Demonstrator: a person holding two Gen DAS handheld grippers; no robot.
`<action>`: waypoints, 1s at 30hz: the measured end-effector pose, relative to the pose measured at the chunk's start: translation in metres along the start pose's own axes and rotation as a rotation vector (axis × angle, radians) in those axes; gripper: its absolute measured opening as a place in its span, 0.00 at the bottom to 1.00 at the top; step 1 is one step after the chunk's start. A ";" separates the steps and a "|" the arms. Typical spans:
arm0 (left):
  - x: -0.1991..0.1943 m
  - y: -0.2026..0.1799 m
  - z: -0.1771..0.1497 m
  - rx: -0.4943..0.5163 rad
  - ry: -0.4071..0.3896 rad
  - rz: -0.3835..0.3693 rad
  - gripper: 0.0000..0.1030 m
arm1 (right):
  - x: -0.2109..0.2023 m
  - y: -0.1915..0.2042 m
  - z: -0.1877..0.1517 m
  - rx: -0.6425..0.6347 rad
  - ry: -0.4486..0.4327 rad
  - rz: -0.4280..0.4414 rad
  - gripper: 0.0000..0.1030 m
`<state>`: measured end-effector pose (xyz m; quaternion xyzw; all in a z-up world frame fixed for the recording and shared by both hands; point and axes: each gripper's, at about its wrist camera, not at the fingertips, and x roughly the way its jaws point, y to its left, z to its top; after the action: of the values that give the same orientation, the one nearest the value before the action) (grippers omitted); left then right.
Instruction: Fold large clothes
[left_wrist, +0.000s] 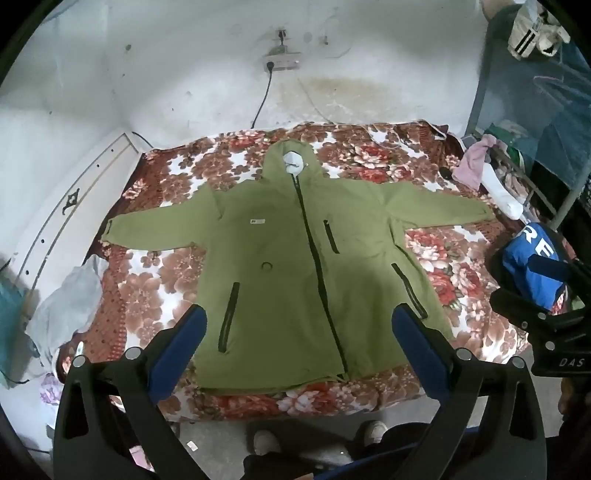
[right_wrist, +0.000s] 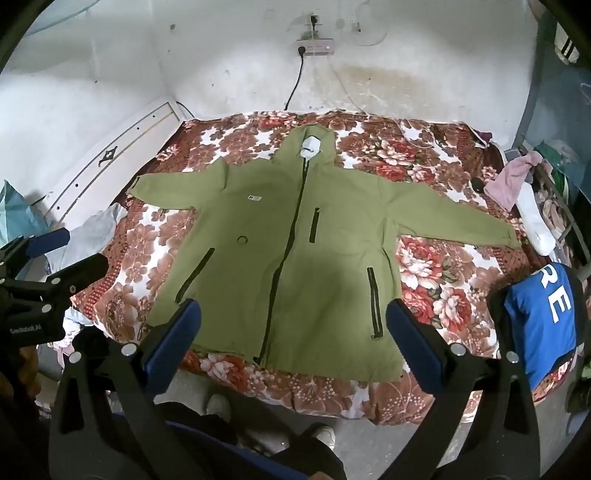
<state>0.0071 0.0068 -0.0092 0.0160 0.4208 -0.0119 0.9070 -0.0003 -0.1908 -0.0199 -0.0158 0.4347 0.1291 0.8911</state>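
On the floral bedspread (left_wrist: 177, 266) lies a green jacket (left_wrist: 280, 266), both hand-held grippers (left_wrist: 299, 332) (right_wrist: 293, 325) released above it.

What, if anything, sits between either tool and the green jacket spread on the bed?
Nothing visible. The green jacket lies flat and uncovered on the floral blanket. The left tool and right tool are both open above its hem, with no object in between.

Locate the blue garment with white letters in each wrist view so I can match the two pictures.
Left wrist view: blue garment at the right edge, beyond the jacket's hem corner.
Right wrist view: blue garment again at the right edge, lower, letters "RE" readable.
Shared landmark: the wall socket, top centre in both.
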 end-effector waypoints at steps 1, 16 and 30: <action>0.000 0.000 0.000 0.009 0.000 0.004 0.95 | 0.000 0.000 0.002 0.002 0.002 -0.001 0.95; 0.004 -0.005 0.004 0.036 0.010 0.028 0.95 | 0.012 0.009 0.007 -0.006 0.024 0.019 0.95; 0.013 -0.010 0.012 0.033 0.030 0.031 0.95 | 0.022 0.004 0.015 -0.009 0.031 0.026 0.95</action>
<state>0.0249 -0.0035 -0.0116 0.0376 0.4338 -0.0044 0.9002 0.0231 -0.1806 -0.0272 -0.0162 0.4478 0.1421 0.8826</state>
